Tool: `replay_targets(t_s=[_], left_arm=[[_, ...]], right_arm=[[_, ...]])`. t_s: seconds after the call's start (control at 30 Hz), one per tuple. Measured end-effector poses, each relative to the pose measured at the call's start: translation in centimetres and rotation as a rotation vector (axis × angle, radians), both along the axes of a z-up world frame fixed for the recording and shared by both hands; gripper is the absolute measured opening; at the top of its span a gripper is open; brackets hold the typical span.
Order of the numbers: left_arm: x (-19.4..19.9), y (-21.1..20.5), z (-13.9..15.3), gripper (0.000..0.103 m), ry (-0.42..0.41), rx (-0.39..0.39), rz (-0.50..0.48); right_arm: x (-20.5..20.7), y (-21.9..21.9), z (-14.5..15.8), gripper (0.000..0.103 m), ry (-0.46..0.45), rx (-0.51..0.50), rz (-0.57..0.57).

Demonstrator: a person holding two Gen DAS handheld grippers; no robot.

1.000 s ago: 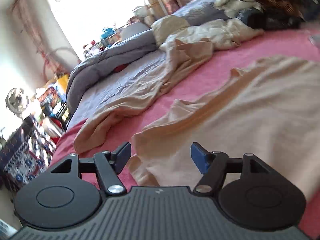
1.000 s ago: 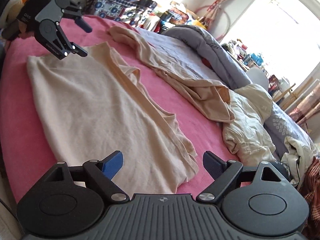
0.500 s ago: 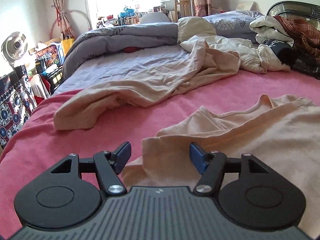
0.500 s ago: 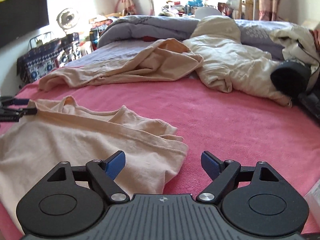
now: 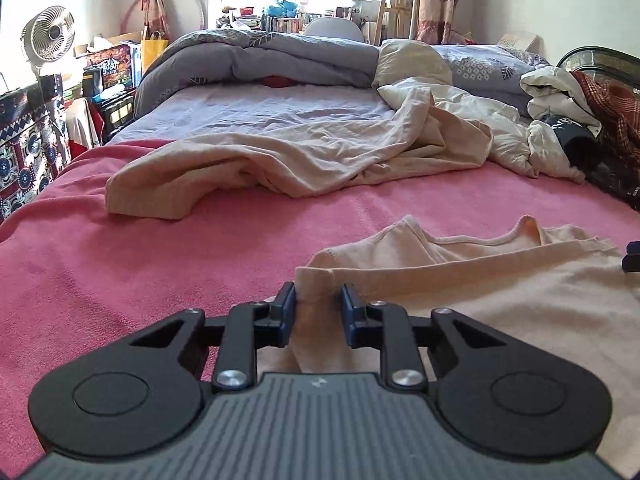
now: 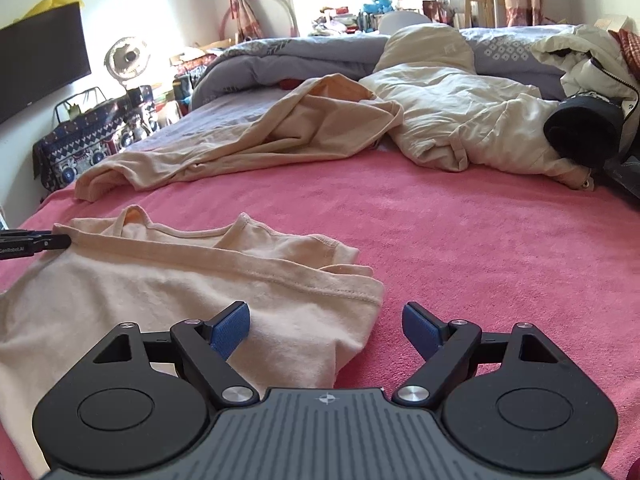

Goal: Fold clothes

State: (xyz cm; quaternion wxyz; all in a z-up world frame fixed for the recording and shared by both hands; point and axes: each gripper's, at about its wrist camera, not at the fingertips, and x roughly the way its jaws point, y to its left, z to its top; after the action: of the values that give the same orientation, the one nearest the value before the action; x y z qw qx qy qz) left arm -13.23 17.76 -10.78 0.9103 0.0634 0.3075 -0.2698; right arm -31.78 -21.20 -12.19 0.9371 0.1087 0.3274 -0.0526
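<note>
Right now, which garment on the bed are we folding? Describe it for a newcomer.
On the pink blanket, take the peach T-shirt lying flat nearest the grippers. The left gripper pinches its corner; the similar beige garment beyond lies crumpled and untouched.

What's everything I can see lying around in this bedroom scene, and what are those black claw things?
T-shirt: one, peach, flat on the near part of the pink blanket.
Second garment: one, beige, crumpled further back.
Cream bedding: one heap, right of the beige garment.
Grey duvet: one, bunched at the far end.
Black rolled item: one, far right.
Plaid cloth: one, red, far right.
Fan: one, white, far left.
Left gripper: black, blue pads, closed around the T-shirt's left corner.
Right gripper: black, blue pads, wide open over the right corner.
</note>
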Motion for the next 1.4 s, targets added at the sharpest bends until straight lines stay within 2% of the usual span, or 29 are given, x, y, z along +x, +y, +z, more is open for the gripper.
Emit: replay_targets(t_s=[0.2, 0.27, 0.3, 0.33, 0.37, 0.43, 0.47, 0.53, 0.7, 0.87, 1.03, 1.13, 1.2, 1.27, 1.33, 1.4], left_arm=[[-0.7, 0.5, -0.1, 0.023, 0.000, -0.016, 0.066], [-0.9, 0.4, -0.2, 0.016, 0.001, -0.014, 0.067], [-1.0, 0.4, -0.2, 0.014, -0.001, -0.015, 0.066], [-1.1, 0.3, -0.2, 0.008, -0.004, -0.015, 0.065], [-1.3, 0.3, 0.0, 0.007, -0.011, -0.018, 0.064], [-1.7, 0.4, 0.3, 0.003, -0.024, -0.027, 0.059], [-1.9, 0.4, 0.5, 0.003, -0.031, -0.032, 0.057], [-2.3, 0.5, 0.8, 0.002, -0.044, -0.041, 0.052], [-3.2, 1.1, 2.0, 0.002, -0.066, -0.087, 0.051], [-4.1, 1.7, 2.8, 0.001, -0.078, -0.112, 0.080], [-6.5, 3.0, 6.4, 0.001, -0.139, -0.190, 0.084], [-7.7, 3.9, 8.8, 0.001, -0.190, -0.204, 0.069], [-7.6, 4.0, 9.4, 0.001, -0.208, -0.183, 0.079], [-6.1, 3.6, 8.5, 0.001, -0.187, -0.134, 0.110], [-3.7, 2.6, 6.4, 0.002, -0.130, -0.080, 0.143], [-1.5, 0.8, 3.7, 0.002, -0.099, 0.009, 0.155]], right_arm=[[1.1, -1.3, -0.5, 0.079, 0.006, 0.088, -0.053], [2.1, -2.1, -1.1, 0.065, 0.033, 0.156, -0.074], [2.4, -2.3, -1.3, 0.047, 0.045, 0.180, -0.083], [2.5, -2.3, -1.3, 0.037, 0.047, 0.181, -0.089], [2.6, -2.3, -1.3, 0.036, 0.050, 0.182, -0.095], [2.4, -1.7, -0.8, 0.027, 0.037, 0.146, -0.101], [2.2, -1.4, -0.4, 0.025, 0.027, 0.127, -0.101], [1.5, -0.9, 0.4, 0.016, 0.002, 0.099, -0.096], [0.4, 0.0, 2.3, 0.010, -0.048, 0.056, -0.083], [0.3, 1.1, 3.0, 0.007, -0.036, 0.022, -0.101], [-1.9, 2.3, 7.2, 0.007, -0.158, 0.048, -0.103], [-3.7, 3.2, 10.4, 0.007, -0.259, 0.013, -0.096], [-3.9, 3.4, 11.6, 0.007, -0.290, -0.026, -0.091], [-2.7, 3.1, 11.2, 0.007, -0.273, -0.071, -0.106], [-0.4, 2.4, 9.0, 0.007, -0.214, -0.092, -0.125], [2.4, 1.7, 6.0, 0.007, -0.133, -0.101, -0.142]])
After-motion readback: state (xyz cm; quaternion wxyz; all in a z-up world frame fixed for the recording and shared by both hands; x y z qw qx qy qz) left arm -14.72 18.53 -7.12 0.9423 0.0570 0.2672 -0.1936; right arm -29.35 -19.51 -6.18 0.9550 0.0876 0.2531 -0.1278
